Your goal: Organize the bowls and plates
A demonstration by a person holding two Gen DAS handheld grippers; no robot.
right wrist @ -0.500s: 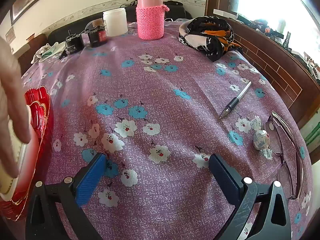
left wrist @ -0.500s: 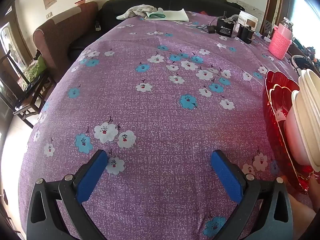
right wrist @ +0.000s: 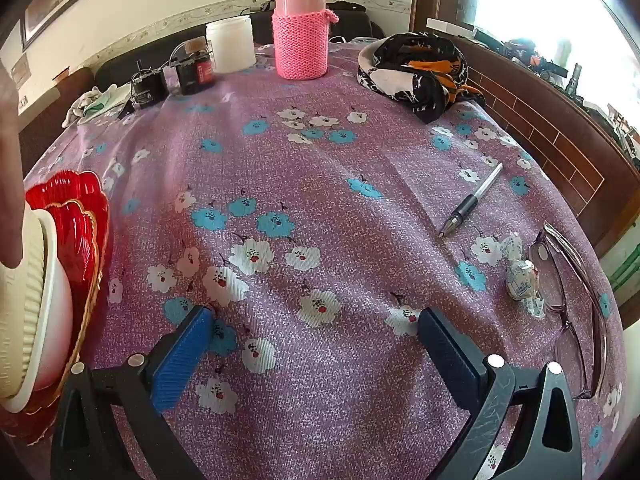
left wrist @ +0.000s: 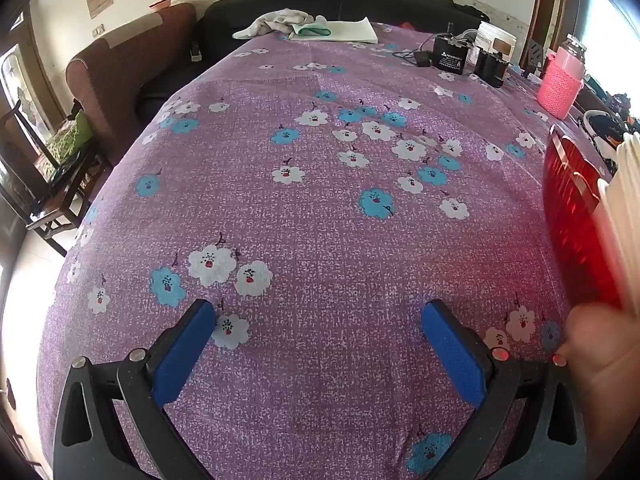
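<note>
A stack of red glass plates (right wrist: 86, 216) with cream bowls (right wrist: 34, 300) stands tilted on edge at the far left of the right wrist view; a bare hand (right wrist: 10, 168) rests on it. The same stack shows at the right edge of the left wrist view, red plates (left wrist: 572, 220) and cream bowls (left wrist: 624, 208), with a hand (left wrist: 600, 344) below it. My left gripper (left wrist: 318, 322) is open and empty over the flowered purple cloth. My right gripper (right wrist: 314, 330) is open and empty, right of the stack.
A pink knit-covered flask (right wrist: 300, 36), white jar (right wrist: 231, 44), black batteries (right wrist: 172, 76) and a scarf (right wrist: 416, 68) stand at the back. A pen (right wrist: 472, 200), wrapped sweets (right wrist: 520, 276) and glasses (right wrist: 568, 292) lie at right. Chairs (left wrist: 60, 168) stand left of the table.
In the left wrist view the stack has shifted toward the right edge and shows more edge-on, with a hand now below it. Both grippers stay open.
</note>
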